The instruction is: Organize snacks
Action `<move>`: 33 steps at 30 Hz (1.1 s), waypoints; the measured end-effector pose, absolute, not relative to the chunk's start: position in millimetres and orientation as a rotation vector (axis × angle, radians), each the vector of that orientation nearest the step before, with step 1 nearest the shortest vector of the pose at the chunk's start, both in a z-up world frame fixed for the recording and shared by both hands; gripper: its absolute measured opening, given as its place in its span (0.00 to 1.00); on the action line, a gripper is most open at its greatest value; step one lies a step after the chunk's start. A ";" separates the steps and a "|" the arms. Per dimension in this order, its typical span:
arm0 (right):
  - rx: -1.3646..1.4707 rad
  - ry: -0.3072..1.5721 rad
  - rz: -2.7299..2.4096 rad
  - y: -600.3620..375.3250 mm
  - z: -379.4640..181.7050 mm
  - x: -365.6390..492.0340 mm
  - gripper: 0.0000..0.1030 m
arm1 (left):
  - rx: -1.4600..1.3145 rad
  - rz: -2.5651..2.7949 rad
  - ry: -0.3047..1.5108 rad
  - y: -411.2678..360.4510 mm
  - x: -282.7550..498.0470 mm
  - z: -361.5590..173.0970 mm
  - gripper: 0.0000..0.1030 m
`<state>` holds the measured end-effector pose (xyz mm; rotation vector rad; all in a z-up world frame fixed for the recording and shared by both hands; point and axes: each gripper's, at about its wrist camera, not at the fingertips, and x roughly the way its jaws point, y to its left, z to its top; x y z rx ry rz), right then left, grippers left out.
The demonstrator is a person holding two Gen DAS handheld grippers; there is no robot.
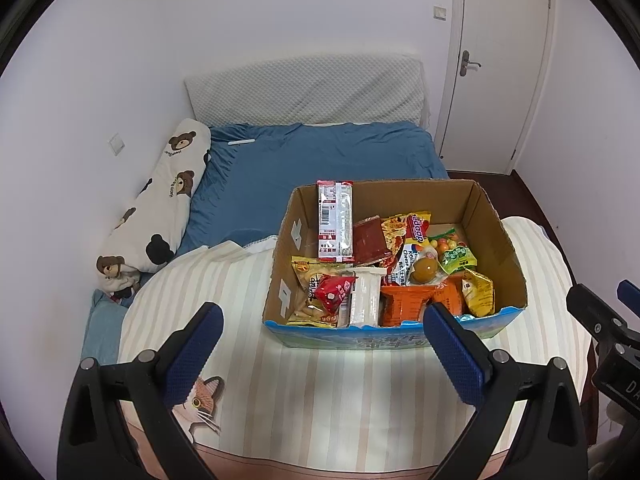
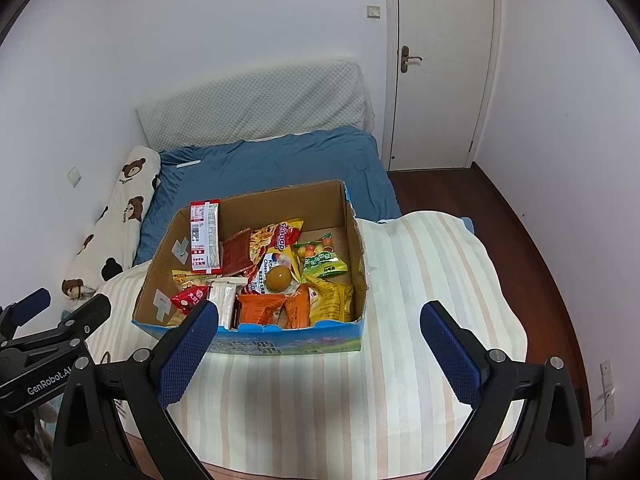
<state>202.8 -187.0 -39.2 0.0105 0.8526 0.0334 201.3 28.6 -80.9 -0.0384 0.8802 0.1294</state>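
My left claw hangs with its jaws spread wide and nothing between them, and my right claw is the same, wide apart and empty. Both hover above the striped blanket, short of the cardboard box straight ahead. From the left claw the box lies ahead and a little to the right; from the right claw, ahead and a little to the left, so it sits between my two hands. Neither is clearly nearer, as I judge it. Inside, the snacks are heaped; the tall red-and-white packet stands on end against the far left wall, its long axis running away from me, nearer my left claw.
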 end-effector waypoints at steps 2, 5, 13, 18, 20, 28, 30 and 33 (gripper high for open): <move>0.007 0.855 0.031 -186.9 -39.0 202.7 1.00 | -0.036 0.131 0.879 28.3 201.3 -81.1 1.00; 0.006 0.855 0.029 -186.8 -38.4 202.1 1.00 | -0.036 0.130 0.879 28.1 201.2 -80.5 1.00; 0.008 0.855 0.027 -186.8 -38.0 200.0 1.00 | -0.037 0.119 0.886 26.4 198.7 -80.3 1.00; 0.007 0.850 0.027 -186.3 -37.7 199.6 1.00 | -0.036 0.113 0.887 25.7 198.3 -80.9 1.00; 0.003 0.847 0.026 -185.9 -37.7 198.6 1.00 | -0.037 0.112 0.888 25.9 198.0 -80.7 1.00; 0.004 0.851 0.028 -184.7 -37.6 196.5 1.00 | -0.034 0.109 0.888 25.4 197.3 -80.6 1.00; 0.006 0.853 0.031 -184.4 -37.8 195.2 1.00 | -0.035 0.109 0.889 25.4 196.7 -80.1 1.00; 0.008 0.855 0.034 -184.4 -38.3 194.4 1.00 | -0.035 0.108 0.889 25.2 196.3 -80.0 1.00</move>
